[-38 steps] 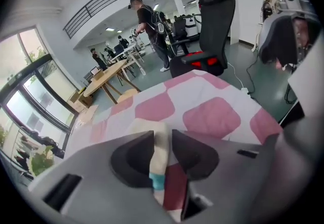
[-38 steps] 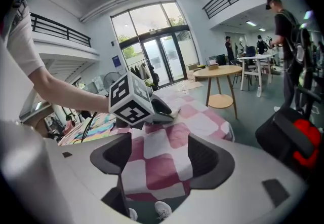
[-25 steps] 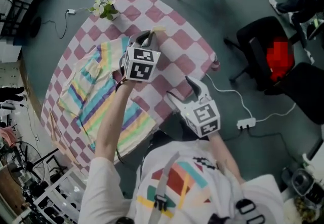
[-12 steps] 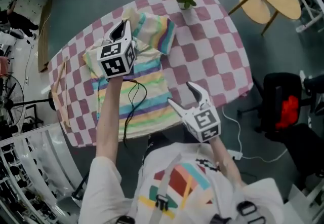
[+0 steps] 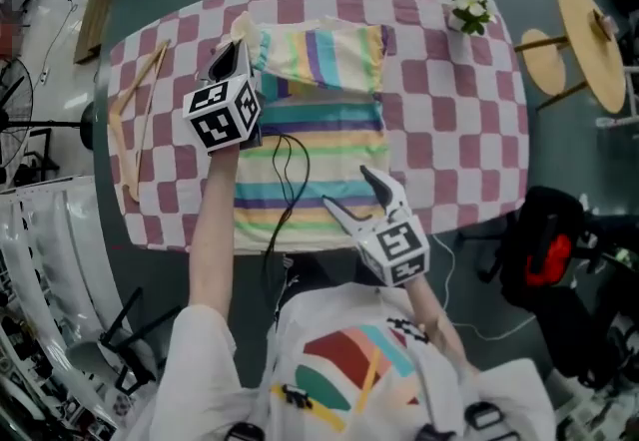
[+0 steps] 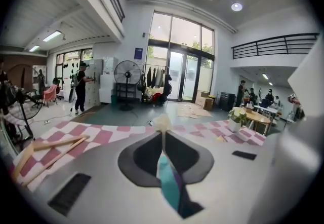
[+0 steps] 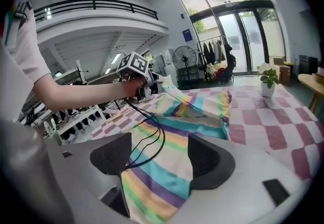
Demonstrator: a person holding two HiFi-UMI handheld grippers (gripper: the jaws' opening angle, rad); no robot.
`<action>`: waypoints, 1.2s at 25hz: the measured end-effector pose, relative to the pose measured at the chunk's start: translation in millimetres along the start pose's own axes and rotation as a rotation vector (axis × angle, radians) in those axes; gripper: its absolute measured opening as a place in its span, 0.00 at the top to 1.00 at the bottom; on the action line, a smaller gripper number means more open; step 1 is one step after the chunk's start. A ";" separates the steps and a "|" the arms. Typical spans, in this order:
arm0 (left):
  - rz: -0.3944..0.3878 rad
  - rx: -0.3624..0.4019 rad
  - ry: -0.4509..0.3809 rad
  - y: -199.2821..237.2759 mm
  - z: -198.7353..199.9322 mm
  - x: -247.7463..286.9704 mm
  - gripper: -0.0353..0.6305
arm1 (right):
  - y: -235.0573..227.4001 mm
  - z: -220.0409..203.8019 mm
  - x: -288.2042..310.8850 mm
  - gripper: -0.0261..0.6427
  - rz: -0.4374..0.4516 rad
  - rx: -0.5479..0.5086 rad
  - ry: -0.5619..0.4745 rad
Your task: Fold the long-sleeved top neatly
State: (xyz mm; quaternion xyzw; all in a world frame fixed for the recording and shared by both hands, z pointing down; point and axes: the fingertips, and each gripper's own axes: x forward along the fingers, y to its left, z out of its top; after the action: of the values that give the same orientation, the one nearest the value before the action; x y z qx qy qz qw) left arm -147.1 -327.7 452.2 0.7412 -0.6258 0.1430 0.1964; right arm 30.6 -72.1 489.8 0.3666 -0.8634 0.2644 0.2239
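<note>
The striped long-sleeved top (image 5: pixel 319 120) lies on the pink-and-white checked table (image 5: pixel 449 130), its upper part folded over. My left gripper (image 5: pixel 235 55) hovers at the top's far left corner, shut on a fold of its fabric. In the left gripper view teal and purple cloth runs between the closed jaws of the left gripper (image 6: pixel 162 129), with a cream edge past the tips. My right gripper (image 5: pixel 347 186) stands open over the near hem. In the right gripper view the top (image 7: pixel 187 116) lies below the spread jaws of the right gripper (image 7: pixel 159 147).
A small potted plant (image 5: pixel 469 8) stands at the table's far right. A wooden hanger (image 5: pixel 140 120) lies at its left end. A black cable (image 5: pixel 285 180) trails across the top from my left hand. A round wooden side table (image 5: pixel 589 30) and a black chair (image 5: pixel 544 239) stand to the right.
The head view has swung round until the table lies square. My left gripper, still shut on the fabric, has travelled across the top to its left side. The right gripper has come over the near hem.
</note>
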 end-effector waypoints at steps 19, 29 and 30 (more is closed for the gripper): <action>0.095 -0.151 0.130 93.8 -64.4 -30.5 0.74 | 45.9 3.5 29.9 0.44 0.037 -0.048 0.034; -0.017 0.173 0.008 97.8 -12.5 -173.6 0.70 | 53.9 6.5 8.9 0.44 -0.051 -0.091 -0.028; -0.022 0.185 0.007 102.0 -16.5 -192.0 0.70 | 53.8 4.7 5.3 0.44 -0.069 -0.099 -0.029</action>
State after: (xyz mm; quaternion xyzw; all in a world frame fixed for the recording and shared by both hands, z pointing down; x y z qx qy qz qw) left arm -280.7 -166.8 390.2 0.7624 -0.6012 0.2008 0.1307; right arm -14.1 -46.0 473.6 0.3883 -0.8655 0.2082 0.2382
